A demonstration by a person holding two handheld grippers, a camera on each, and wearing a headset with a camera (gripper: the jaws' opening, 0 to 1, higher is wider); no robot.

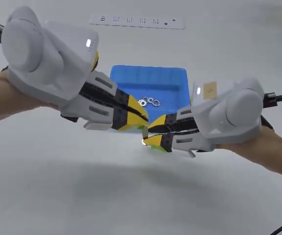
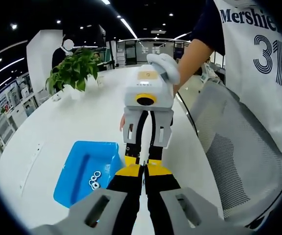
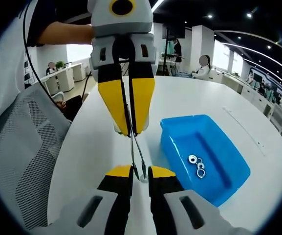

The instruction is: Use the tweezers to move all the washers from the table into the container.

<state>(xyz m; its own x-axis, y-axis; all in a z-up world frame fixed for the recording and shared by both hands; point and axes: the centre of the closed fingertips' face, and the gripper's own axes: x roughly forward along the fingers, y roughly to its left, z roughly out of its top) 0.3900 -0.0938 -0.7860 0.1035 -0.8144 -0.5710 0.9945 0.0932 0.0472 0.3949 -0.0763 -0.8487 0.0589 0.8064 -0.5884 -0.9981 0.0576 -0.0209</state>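
Left tongs (image 1: 138,116) reach in from the left side of the head view, their yellow tips drawn almost together at frame centre. Right tongs (image 1: 153,136) come in from the right, just below, so the two sets of tips nearly meet over the white desk (image 1: 82,186). Just above them sits a blue container (image 1: 131,73) with a small cluster of washers (image 1: 149,102) on its floor. A power strip (image 1: 136,21) lies along the top edge.

Seen from the left gripper view, the left tongs (image 2: 144,171) rise from the bottom with only a thin slit between the tips. The right tongs (image 2: 141,157) point down at them from above, tip to tip. The container (image 2: 82,161) is at lower left and a potted plant (image 2: 75,68) at upper left.

From the right gripper view, the left tongs (image 3: 130,129) hang from the top, pinched on thin metal tweezers (image 3: 135,152). The tweezers' two legs sit close together there and spread slightly as they run down into the narrow gap of the right tongs (image 3: 141,172). Whether those press on the legs cannot be told. The container (image 3: 214,147) is at right, holding the washers (image 3: 197,165).
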